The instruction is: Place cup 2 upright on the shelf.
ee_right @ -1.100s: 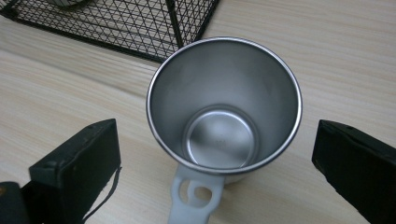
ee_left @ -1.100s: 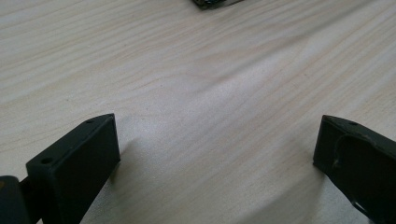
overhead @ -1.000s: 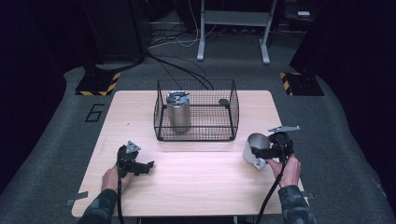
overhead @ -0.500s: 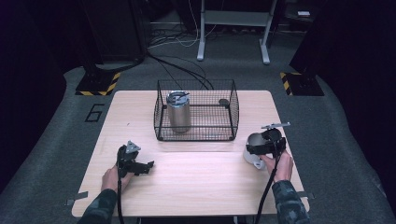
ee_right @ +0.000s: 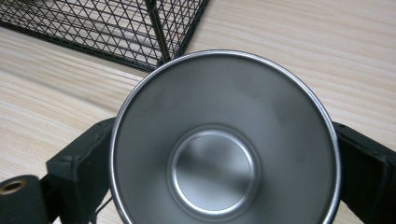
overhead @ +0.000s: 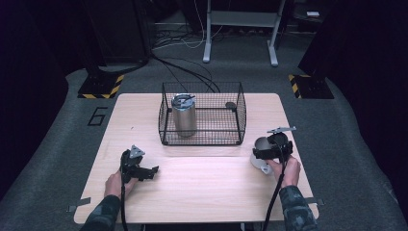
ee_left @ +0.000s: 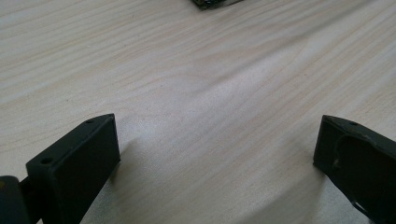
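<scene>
A steel cup [overhead: 261, 150] sits tilted in my right gripper [overhead: 267, 155] near the table's right edge, just off the front right corner of the wire basket [overhead: 202, 137]. In the right gripper view the cup's [ee_right: 215, 116] open mouth faces the camera, and my right gripper [ee_right: 219, 154] is shut on it, one black jaw on each side. Inside the basket, at its left, stands a lidded steel tumbler [overhead: 184, 115]. My left gripper [overhead: 144, 171] rests low at the front left of the table. In its own view my left gripper [ee_left: 217, 126] is open over bare wood.
A small dark round object [overhead: 231, 105] lies in the basket's back right corner. The light wooden table [overhead: 211, 187] has free room across its front middle. The basket's corner [ee_right: 107, 28] is close ahead of the cup. Dark stands and cables lie on the floor behind.
My right gripper has shifted a little to the left and turned with the cup in it. The left gripper has stayed where it was.
</scene>
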`<state>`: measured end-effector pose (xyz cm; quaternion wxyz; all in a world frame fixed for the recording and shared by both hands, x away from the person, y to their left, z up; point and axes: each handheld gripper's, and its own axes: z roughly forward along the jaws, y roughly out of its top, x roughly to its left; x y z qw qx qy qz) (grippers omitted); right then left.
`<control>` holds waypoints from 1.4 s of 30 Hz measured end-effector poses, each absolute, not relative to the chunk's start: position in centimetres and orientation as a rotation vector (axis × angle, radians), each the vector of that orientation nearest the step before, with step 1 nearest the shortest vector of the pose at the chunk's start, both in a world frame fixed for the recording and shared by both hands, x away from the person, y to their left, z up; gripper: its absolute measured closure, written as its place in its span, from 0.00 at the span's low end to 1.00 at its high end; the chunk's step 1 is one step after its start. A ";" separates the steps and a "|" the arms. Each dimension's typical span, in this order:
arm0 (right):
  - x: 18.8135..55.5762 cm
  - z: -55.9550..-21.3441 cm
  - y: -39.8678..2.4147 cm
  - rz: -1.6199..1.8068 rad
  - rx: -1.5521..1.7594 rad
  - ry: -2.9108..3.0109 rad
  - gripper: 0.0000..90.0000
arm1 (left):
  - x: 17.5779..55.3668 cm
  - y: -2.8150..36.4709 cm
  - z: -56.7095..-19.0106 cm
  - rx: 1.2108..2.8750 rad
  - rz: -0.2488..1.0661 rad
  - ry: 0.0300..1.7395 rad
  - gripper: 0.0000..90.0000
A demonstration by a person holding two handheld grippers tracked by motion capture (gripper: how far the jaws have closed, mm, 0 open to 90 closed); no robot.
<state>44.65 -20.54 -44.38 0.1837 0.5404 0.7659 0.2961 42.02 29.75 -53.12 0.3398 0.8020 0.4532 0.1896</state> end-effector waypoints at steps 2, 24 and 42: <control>44.7 -44.4 -20.6 0.844 1.515 2.163 0.06 | 42.0 29.8 -53.1 2.088 0.494 1.179 0.00; 43.5 -41.7 -19.4 0.889 1.432 2.254 0.06 | 42.0 29.8 -53.1 2.087 0.494 1.180 0.00; 42.9 -39.0 -16.9 0.952 1.356 2.312 0.06 | 42.1 29.8 -53.1 2.095 0.498 1.173 0.00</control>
